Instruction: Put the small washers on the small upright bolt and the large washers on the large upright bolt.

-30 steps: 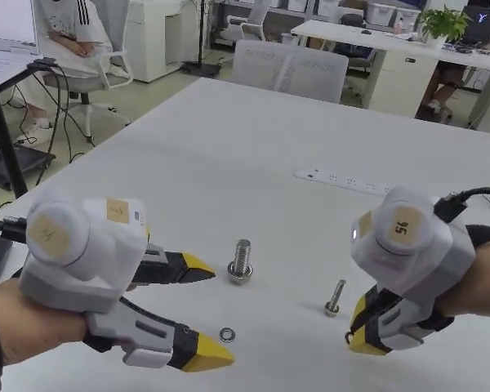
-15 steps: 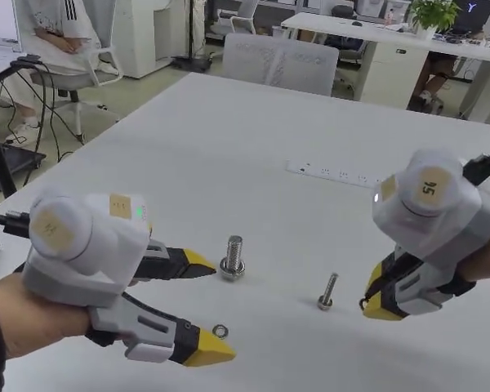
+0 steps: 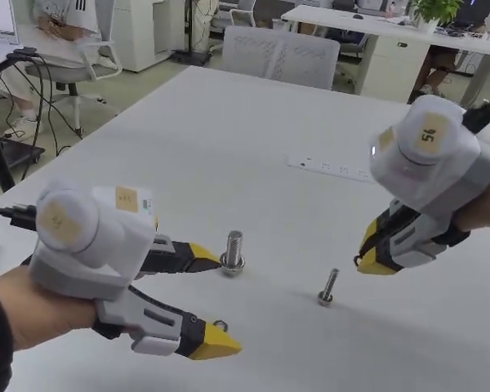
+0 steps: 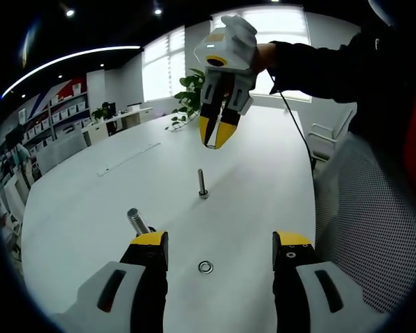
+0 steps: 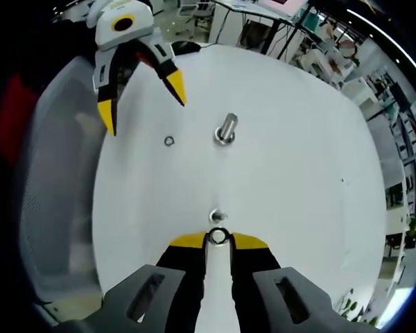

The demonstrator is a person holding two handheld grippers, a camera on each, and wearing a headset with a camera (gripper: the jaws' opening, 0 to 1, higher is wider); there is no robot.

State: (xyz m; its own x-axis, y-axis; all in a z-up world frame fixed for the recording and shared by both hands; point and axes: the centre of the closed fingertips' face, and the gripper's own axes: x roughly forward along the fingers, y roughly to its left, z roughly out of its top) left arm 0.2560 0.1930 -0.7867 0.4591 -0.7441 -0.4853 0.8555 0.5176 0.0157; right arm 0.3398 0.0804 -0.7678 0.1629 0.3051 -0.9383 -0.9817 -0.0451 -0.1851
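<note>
Large bolt (image 3: 233,251) stands upright on the table (image 3: 229,147), small bolt (image 3: 327,287) upright to its right. Loose washer (image 3: 220,325) lies flat nearer; held washer (image 5: 218,236) pinched between jaws.

- Your right gripper (image 3: 369,263) has risen. One second ago its tips sat low, beside and below the small bolt (image 3: 328,287); now they hang above it and to its right.
- The small washer (image 5: 218,236) pinched in its jaws has gone up with it.
- Your left gripper (image 3: 225,304) has eased forward. Its upper jaw tip is now just beside the large bolt (image 3: 233,251), and its lower tip has reached the loose washer (image 3: 220,325).
</note>
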